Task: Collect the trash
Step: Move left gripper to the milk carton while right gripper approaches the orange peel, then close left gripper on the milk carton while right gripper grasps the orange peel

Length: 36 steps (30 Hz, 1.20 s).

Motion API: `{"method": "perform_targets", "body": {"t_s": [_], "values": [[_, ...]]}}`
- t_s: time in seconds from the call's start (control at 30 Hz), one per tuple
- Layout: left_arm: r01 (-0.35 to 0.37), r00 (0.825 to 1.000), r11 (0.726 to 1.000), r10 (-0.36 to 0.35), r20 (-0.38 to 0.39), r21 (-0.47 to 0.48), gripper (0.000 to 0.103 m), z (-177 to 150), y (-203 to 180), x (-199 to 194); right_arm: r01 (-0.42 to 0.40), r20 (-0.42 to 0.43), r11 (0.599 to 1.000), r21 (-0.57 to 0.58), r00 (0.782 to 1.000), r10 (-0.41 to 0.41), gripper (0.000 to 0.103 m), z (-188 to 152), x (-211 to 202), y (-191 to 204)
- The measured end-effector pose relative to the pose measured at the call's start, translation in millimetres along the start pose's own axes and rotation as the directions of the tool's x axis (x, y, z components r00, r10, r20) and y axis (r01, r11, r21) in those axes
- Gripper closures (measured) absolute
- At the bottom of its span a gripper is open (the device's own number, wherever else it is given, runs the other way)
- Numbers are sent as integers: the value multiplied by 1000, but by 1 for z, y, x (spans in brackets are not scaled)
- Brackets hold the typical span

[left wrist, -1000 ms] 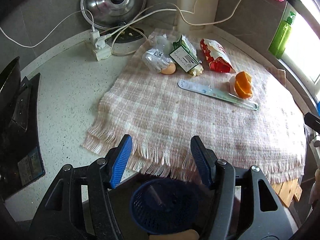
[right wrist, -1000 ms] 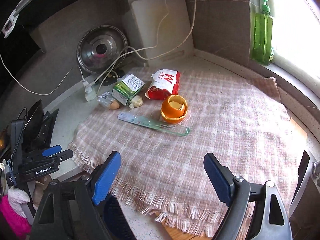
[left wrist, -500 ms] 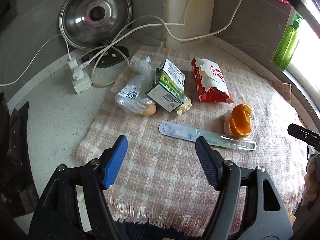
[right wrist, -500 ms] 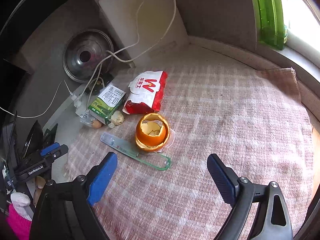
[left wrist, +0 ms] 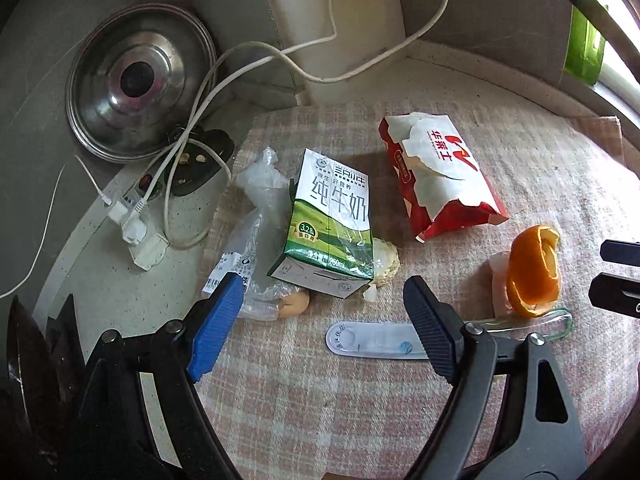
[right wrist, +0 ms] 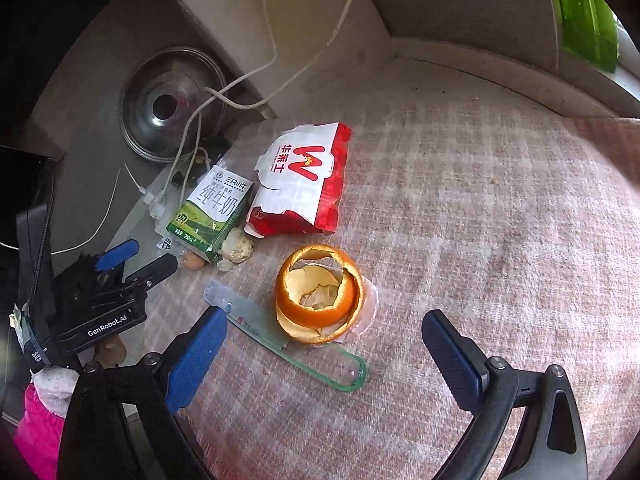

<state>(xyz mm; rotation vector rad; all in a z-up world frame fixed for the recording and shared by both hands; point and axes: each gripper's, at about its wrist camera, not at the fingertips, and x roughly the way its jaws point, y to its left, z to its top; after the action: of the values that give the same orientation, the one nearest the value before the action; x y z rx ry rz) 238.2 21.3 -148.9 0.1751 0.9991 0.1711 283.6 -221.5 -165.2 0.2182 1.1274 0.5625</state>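
Trash lies on a pink checked cloth (left wrist: 400, 420). In the left wrist view I see a green milk carton (left wrist: 330, 224), a clear plastic bag (left wrist: 252, 248) with an eggshell (left wrist: 294, 304), a red and white paper bag (left wrist: 436, 176), an orange peel (left wrist: 534, 272) and a clear plastic wrapper strip (left wrist: 376, 342). My left gripper (left wrist: 324, 328) is open and empty, hovering just short of the carton. In the right wrist view the orange peel (right wrist: 316, 292) lies just beyond my open, empty right gripper (right wrist: 324, 356), with the wrapper strip (right wrist: 288, 344) between the fingers.
A steel pot lid (left wrist: 136, 84) leans on the back wall beside a white power strip (left wrist: 144, 244) with cables. A green bottle (left wrist: 584, 32) stands by the window at right. A black stove (left wrist: 28, 360) lies at the left.
Both grippers have moved forward over the cloth toward the trash. The blue basket below the counter edge has left the left wrist view. Both stay open.
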Motion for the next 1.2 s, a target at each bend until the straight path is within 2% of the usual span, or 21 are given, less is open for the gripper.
{"method": "perform_targets", "body": {"t_s": [0.17, 0.4, 0.7, 0.8, 0.9, 0.97, 1.03, 1.2], "values": [[-36, 999, 998, 37, -38, 42, 19, 6, -4, 23, 17, -26, 999, -28, 1000, -18, 3, 3, 15, 5], [-70, 996, 993, 75, -48, 91, 19, 13, -11, 41, 35, -41, 999, -36, 998, -36, 3, 9, 28, 2], [-67, 996, 997, 68, -53, 26, 19, 18, 1, 56, 70, -67, 995, -75, 995, -75, 3, 10, 45, 6], [-60, 997, 998, 60, -39, 24, 27, 19, 1, 55, 89, -71, 992, -92, 993, -95, 3, 10, 49, 7], [-52, 998, 999, 52, -19, 17, 27, 19, 1, 52, 99, -77, 989, -109, 991, -108, 4, 11, 52, 9], [-38, 999, 999, 38, -13, -2, 28, 19, 3, 51, 114, -81, 986, -119, 989, -124, 7, 11, 54, 10], [-20, 1000, 1000, 20, -5, -20, 28, 20, 6, 49, 125, -88, 984, -130, 987, -137, 14, 12, 57, 11], [-7, 1000, 999, 7, 22, -40, 29, 21, 10, 41, 103, -97, 986, -135, 989, -116, 26, 12, 59, 14]]}}
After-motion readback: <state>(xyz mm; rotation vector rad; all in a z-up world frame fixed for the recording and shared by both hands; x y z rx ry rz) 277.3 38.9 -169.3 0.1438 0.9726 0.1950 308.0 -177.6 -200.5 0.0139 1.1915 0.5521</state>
